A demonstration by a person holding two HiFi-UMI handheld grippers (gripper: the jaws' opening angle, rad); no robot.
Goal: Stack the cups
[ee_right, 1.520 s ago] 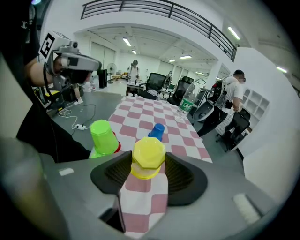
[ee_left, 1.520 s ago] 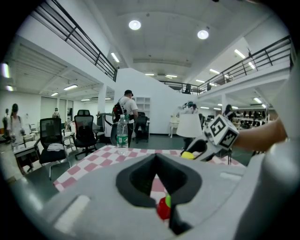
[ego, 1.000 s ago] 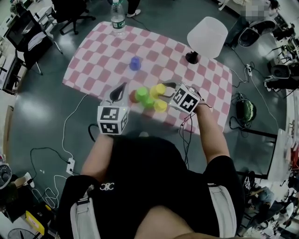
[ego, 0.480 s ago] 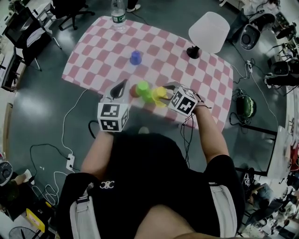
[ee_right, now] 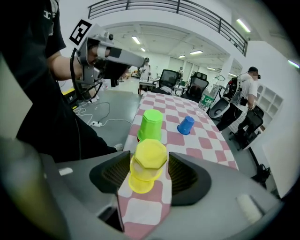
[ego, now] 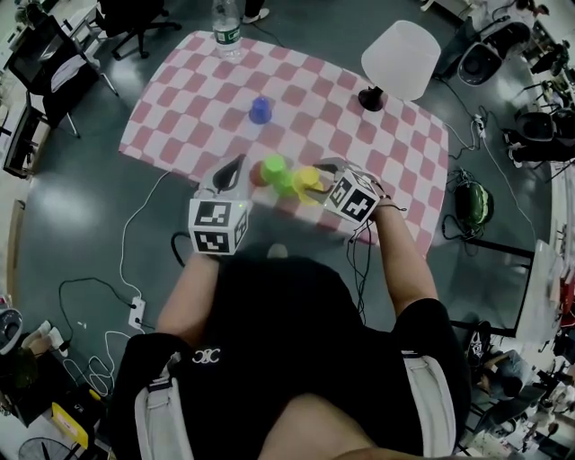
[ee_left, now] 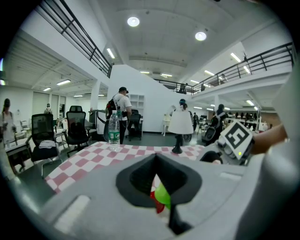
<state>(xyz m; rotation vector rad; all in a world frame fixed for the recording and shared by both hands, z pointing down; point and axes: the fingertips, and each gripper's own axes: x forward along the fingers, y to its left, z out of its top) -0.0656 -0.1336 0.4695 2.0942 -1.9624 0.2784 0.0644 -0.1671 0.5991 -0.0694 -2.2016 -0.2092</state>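
At the table (ego: 198, 90) edge, the left gripper (ego: 234, 165) points almost level.

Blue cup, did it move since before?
No. The blue cup sits on the same spot of the checked tablecloth, just as far from the bottle.

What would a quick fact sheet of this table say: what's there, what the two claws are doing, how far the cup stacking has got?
Surface: table with pink-and-white checked cloth
Stack: upside-down yellow plastic cup on a second yellow cup
Right claw: jaws apart either side of that stack, just been opening
Left claw: jaws together, empty
Other cups: green plastic cup, red plastic cup, blue plastic cup farther off
Also: clear plastic water bottle, white-shaded lamp
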